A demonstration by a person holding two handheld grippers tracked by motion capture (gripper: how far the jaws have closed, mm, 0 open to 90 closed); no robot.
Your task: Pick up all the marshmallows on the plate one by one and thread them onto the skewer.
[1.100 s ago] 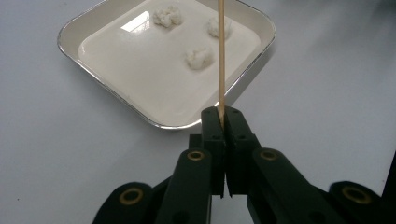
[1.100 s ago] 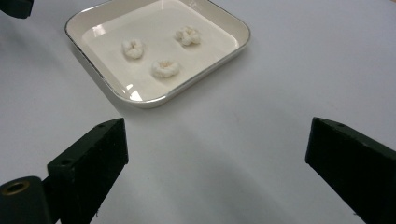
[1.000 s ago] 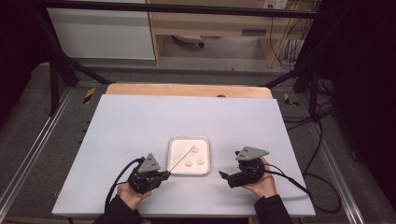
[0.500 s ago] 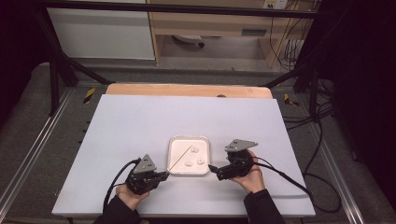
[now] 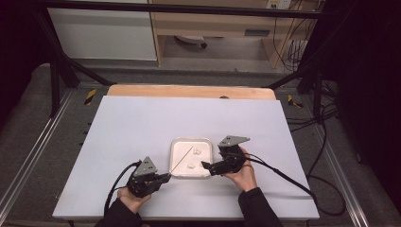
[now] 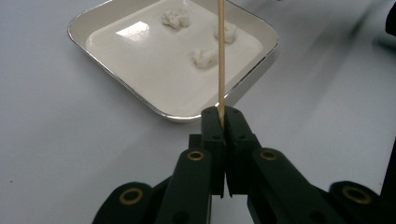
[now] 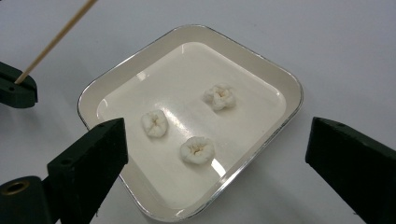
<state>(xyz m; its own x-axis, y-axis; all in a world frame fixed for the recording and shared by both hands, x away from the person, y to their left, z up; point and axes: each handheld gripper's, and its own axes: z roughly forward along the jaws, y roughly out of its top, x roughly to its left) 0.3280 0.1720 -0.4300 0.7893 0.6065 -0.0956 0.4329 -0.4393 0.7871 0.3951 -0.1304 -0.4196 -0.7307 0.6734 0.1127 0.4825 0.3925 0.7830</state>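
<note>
A white square tray (image 5: 191, 139) sits on the pale table near its front edge and holds three white crumpled lumps (image 7: 154, 123) (image 7: 219, 96) (image 7: 197, 149). My left gripper (image 6: 221, 116) is shut on the lower end of a thin wooden skewer (image 6: 220, 56), which slants up over the tray. From above, this gripper (image 5: 166, 176) lies just left of the tray's near corner. My right gripper (image 7: 217, 128) is open, its jaws spread wide and facing the lumps. Seen from the high view, the right gripper (image 5: 206, 165) is at the tray's right near edge.
A wooden board (image 5: 189, 91) lines the table's far edge. Cables (image 5: 283, 175) trail from both grippers across the front of the table. Metal frame rails (image 5: 56, 80) stand at the sides.
My right gripper has moved left, from beside the tray to its right near edge. The left gripper and its skewer have stayed where they were.
</note>
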